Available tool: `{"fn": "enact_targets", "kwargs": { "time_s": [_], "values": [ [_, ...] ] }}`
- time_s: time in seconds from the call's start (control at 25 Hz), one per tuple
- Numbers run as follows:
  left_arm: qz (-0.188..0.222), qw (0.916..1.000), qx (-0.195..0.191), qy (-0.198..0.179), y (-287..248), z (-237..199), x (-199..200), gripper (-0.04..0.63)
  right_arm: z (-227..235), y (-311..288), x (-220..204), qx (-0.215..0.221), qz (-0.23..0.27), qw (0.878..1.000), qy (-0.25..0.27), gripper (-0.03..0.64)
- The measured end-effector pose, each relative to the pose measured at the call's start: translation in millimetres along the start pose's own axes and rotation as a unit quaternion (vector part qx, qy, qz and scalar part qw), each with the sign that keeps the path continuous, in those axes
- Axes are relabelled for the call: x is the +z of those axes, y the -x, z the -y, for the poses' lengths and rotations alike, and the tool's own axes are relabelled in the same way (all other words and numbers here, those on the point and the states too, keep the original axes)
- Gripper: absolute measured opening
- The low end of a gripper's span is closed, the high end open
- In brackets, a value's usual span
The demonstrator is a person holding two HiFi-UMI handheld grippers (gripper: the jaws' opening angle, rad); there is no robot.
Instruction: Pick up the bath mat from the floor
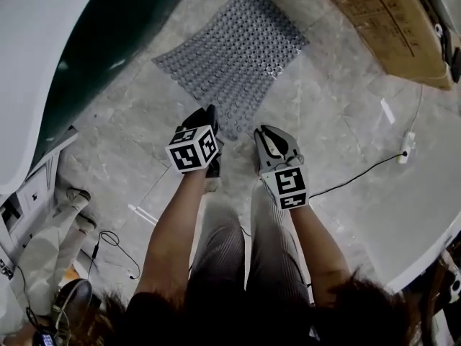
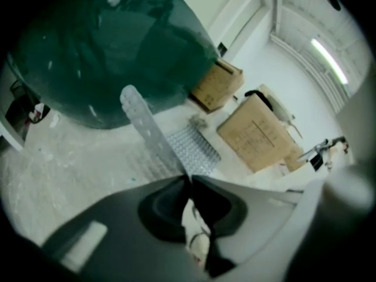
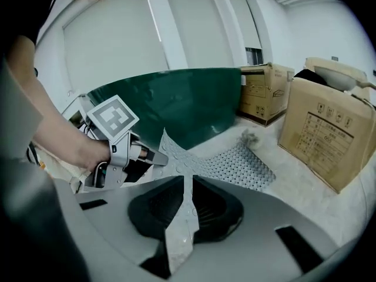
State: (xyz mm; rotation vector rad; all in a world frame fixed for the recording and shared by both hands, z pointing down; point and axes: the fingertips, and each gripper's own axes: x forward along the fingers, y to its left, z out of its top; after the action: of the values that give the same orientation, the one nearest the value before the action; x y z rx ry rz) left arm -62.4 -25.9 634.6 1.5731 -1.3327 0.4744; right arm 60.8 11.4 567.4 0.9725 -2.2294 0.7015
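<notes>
The grey studded bath mat [image 1: 234,49] lies spread on the stone floor, with its near edge lifted. My left gripper [image 1: 211,115] is shut on the near left part of that edge, and my right gripper [image 1: 263,134] is shut on it a little to the right. In the left gripper view the jaws meet on the mat [image 2: 191,150], and a raised strip of it stands up ahead. In the right gripper view the mat [image 3: 235,163] runs through the shut jaws and hangs below them. There the left gripper [image 3: 154,156] pinches the raised corner.
A dark green curved tub [image 1: 108,49] borders the mat on the left. Cardboard boxes [image 1: 389,24] stand at the far right. A black cable [image 1: 353,179] and a white plug [image 1: 407,148] lie on the floor to the right. A white curved surface [image 1: 425,222] sits at the lower right.
</notes>
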Motion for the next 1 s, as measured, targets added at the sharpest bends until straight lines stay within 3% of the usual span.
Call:
{"fn": "enact_targets", "kwargs": {
  "time_s": [0.52,1.0],
  "values": [
    [0.020,0.9972,-0.029,-0.066,71,93,81,0.021,42,79,85,-0.027,0.031,0.999,-0.020,0.040],
    [0.086,0.9927,-0.053,-0.066,146,165,169,0.021,72,156,165,-0.048,0.078,0.995,-0.048,0.040]
  ]
}}
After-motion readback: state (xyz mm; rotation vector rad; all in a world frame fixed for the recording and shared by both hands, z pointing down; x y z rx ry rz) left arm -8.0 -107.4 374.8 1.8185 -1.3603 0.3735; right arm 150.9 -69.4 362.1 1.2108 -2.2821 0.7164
